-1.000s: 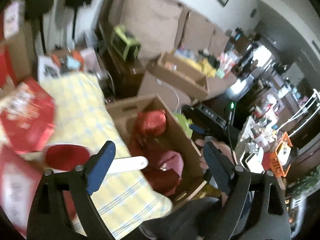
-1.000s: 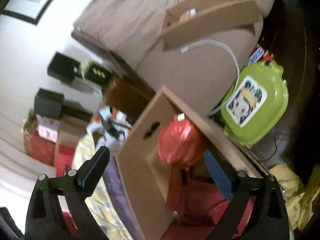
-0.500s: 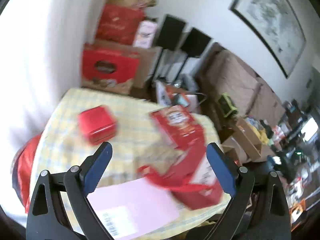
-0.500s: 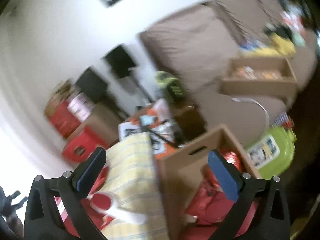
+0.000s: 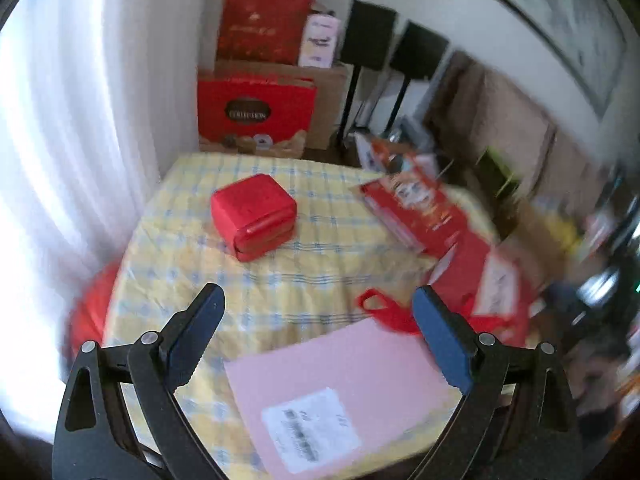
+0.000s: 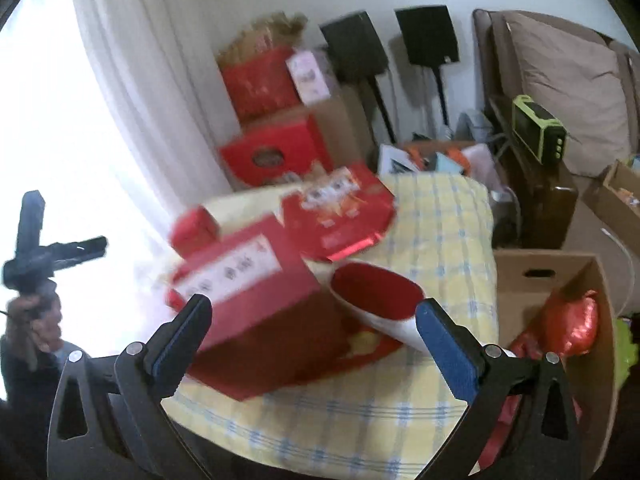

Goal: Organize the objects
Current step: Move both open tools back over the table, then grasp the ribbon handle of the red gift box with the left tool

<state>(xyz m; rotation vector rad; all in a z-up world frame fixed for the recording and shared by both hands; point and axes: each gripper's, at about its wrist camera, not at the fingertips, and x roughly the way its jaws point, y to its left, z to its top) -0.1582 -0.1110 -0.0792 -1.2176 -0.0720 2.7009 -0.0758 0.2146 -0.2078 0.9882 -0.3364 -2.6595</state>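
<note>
My left gripper (image 5: 318, 320) hangs open over a table with a yellow checked cloth (image 5: 280, 280), nothing between its fingers. Below it lies a pink envelope (image 5: 344, 384) with a white label. Farther back sits a small red case (image 5: 254, 216), with a flat red box (image 5: 416, 212) and a red bag (image 5: 476, 280) to the right. My right gripper (image 6: 314, 328) is open too, above the table's near end. In its view a red box (image 6: 248, 304) stands just beyond the fingers, beside a red-lined white cup (image 6: 376, 296) lying on its side.
An open cardboard box (image 6: 540, 276) with red bags (image 6: 576, 320) inside stands right of the table. Stacked red gift boxes (image 5: 256, 112), two black speaker stands and a brown sofa (image 6: 568, 92) line the back. White curtains hang on the left. A hand (image 6: 24, 308) shows at far left.
The left view has swung from the cardboard box to the tabletop. The right gripper rose and rolled upright, from inside the box to looking over the table. Both stay open.
</note>
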